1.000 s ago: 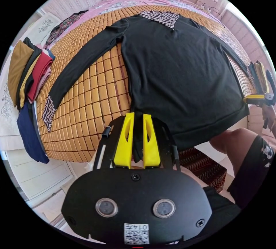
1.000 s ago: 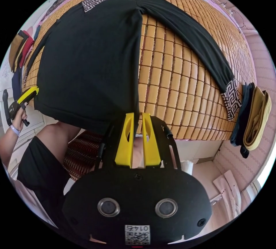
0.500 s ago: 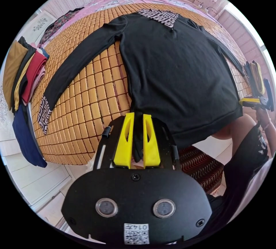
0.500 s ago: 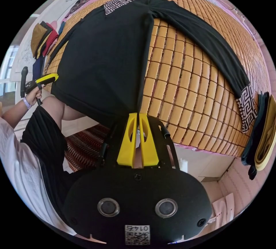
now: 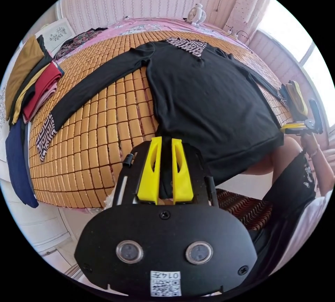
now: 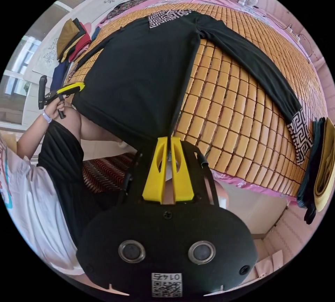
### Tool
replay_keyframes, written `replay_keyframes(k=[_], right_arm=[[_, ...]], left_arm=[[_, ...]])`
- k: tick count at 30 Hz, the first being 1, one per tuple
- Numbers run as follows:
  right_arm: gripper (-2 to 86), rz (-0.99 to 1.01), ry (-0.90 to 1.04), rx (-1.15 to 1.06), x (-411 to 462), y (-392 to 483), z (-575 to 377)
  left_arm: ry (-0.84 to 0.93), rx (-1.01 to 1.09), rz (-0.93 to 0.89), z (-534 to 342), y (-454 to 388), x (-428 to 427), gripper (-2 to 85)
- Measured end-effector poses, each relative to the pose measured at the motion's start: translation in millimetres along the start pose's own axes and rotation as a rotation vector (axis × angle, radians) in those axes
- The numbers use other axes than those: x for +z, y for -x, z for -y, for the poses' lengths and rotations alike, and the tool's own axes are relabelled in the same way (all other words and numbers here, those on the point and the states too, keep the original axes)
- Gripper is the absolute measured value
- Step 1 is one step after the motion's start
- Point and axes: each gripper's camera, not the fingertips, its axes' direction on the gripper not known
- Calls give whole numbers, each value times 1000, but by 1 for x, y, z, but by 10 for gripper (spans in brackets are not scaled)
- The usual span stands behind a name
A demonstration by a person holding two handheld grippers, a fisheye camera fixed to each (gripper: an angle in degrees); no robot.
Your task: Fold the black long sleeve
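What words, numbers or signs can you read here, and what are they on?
Left sticker, on the left gripper body: a code square under a few characters, too small to read.
Right sticker, on the right gripper body: the same, unreadable.
Wall print: drawings, no legible words.
Teal mark on the person's white top: cut off, unreadable.

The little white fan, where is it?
In the left gripper view the white fan stands at the bed's far edge, by the pink wall, beyond the black long sleeve's patterned collar.
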Motion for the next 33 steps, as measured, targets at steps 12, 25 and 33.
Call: replay_keyframes(k=[12,25,33], right_arm=[[70,-106,-245,3,-17,90,-80],[79,-570,-568,-178,-43,240,-59],[75,-298,-460,-447,7,327,87]], left_arm=[[-447,-184,-43,-146,16,-70,3],[-896,-794,16,-257,177,-82,52],[-676,-860,185,-316,252,-56,64]])
